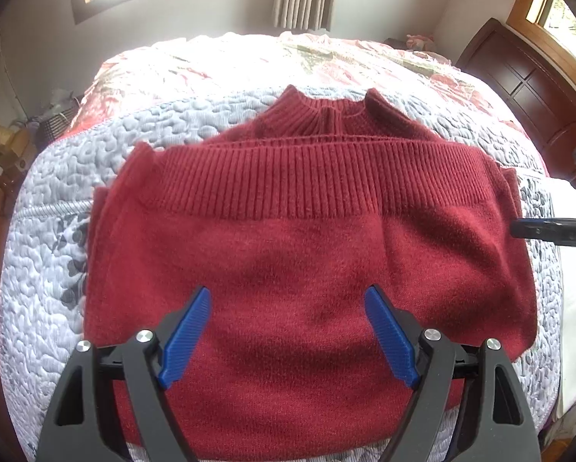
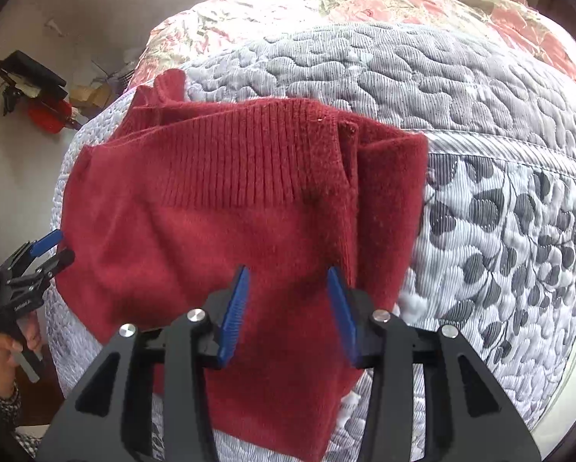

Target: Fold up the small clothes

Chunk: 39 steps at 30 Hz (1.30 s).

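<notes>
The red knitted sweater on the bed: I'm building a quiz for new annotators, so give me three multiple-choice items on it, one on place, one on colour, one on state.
1. Where does the red knitted sweater lie?
A. on the grey-and-white quilted bedspread
B. on a wooden floor
C. over a chair back

2. What colour are the ribbed pads on the left gripper fingers?
A. yellow
B. blue
C. white

3. How does the right gripper stand?
A. shut on the collar
C. shut on a sleeve
B. open, holding nothing

Answers:
1. A, the quilt shows around the sweater on all sides.
2. B, both pads are plainly blue in the left wrist view.
3. B, the fingers are spread with sweater fabric visible between them, none pinched.
</notes>
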Motion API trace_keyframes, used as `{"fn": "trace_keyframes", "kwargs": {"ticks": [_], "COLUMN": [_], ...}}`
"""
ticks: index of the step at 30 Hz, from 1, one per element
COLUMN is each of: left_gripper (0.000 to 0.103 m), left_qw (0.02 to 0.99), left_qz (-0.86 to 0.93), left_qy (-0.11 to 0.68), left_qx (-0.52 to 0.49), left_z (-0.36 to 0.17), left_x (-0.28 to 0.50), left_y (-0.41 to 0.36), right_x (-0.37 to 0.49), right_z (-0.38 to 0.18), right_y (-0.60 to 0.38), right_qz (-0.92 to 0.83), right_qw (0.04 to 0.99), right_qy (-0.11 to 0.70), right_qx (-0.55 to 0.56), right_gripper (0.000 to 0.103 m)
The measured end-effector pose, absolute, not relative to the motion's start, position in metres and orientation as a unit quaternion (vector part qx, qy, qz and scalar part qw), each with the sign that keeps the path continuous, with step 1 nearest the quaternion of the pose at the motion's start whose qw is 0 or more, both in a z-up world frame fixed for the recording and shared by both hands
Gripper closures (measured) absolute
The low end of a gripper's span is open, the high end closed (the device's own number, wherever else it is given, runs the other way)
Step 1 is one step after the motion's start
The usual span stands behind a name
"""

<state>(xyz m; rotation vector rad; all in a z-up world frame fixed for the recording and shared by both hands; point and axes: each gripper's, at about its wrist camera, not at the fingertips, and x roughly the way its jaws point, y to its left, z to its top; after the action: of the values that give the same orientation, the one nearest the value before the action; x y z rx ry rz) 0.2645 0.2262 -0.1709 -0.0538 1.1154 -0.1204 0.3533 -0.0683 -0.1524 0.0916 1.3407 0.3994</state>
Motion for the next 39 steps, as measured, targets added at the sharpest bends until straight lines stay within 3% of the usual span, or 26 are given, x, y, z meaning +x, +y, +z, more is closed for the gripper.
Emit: {"fn": "trace_keyframes", "kwargs": {"ticks": [5,6,8,10,18,21,22,23,31,36,39], "left_gripper": [0.02,0.02,0.02,0.02,0.02,0.02,0.02,0.02,0.02,0.02,0.02], "left_qw": [0.847,0.848,0.849,0.849,0.845,0.838,0.836,0.835,0.827,0.828,0.825], "left_qz": [-0.057,-0.057,-0.057,-0.058,-0.054,-0.048,-0.045,-0.043,-0.029,-0.019,-0.014], "left_qy": [0.527,0.526,0.525,0.524,0.53,0.54,0.544,0.546,0.559,0.558,0.562], "left_qx": [-0.028,-0.028,-0.026,-0.029,-0.043,-0.054,-0.056,-0.056,-0.052,-0.053,-0.066], "left_z": [-0.171,-0.171,-0.17,-0.169,-0.175,-0.183,-0.186,-0.189,-0.201,-0.201,-0.204], "left_x": [0.273,0.274,0.276,0.278,0.291,0.294,0.294,0.295,0.291,0.291,0.293], "left_y": [0.224,0.224,0.223,0.222,0.223,0.226,0.227,0.228,0.233,0.242,0.247], "right_x": [0.364,0.361,0.36,0.36,0.359,0.362,0.364,0.365,0.379,0.379,0.384], "right_z": [-0.168,-0.169,-0.168,-0.17,-0.154,-0.151,-0.15,-0.149,-0.147,-0.136,-0.147], "right_y": [-0.064,-0.062,-0.061,-0.056,-0.078,-0.082,-0.084,-0.085,-0.085,-0.092,-0.088], "right_qz": [0.176,0.177,0.177,0.181,0.186,0.183,0.178,0.178,0.169,0.159,0.162], "right_qw": [0.757,0.757,0.76,0.758,0.77,0.772,0.773,0.774,0.782,0.796,0.785], "right_qy": [0.625,0.625,0.623,0.624,0.602,0.601,0.601,0.601,0.594,0.58,0.595], "right_qx": [0.066,0.067,0.06,0.064,0.1,0.095,0.093,0.092,0.081,0.071,0.062], "right_gripper": [0.061,0.065,0.078,0.101,0.103,0.093,0.082,0.079,0.074,0.053,0.052]}}
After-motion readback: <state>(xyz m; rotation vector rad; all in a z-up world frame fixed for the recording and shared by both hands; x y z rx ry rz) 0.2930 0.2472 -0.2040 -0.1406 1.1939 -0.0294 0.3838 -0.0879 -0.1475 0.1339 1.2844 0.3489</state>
